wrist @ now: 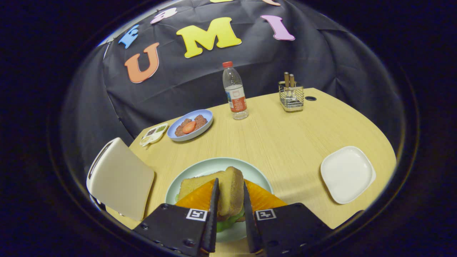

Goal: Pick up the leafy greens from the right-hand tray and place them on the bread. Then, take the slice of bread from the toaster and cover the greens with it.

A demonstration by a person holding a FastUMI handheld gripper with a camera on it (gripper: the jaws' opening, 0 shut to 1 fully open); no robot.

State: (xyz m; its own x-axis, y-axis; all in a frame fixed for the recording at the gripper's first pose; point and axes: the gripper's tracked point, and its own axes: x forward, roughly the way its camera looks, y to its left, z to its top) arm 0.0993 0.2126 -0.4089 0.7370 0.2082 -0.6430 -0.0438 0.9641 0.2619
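The claw [230, 205] pinches a bread slice [231, 191] on edge between both fingers, held over the plate [205, 167] where the lower bread [194, 185] lies, with greens [228, 222] peeking out beneath the fingers. On the table [282, 139], the toaster [119, 178] stands near left, an empty tray [346, 174] near right, a blue dish [191, 125] far left, a rack [291, 95] far right and a bottle [234, 91] far centre. To finish well, it seems best to tip the slice flat, square it over the greens, lower until it rests, then spread the fingers without dragging it off.
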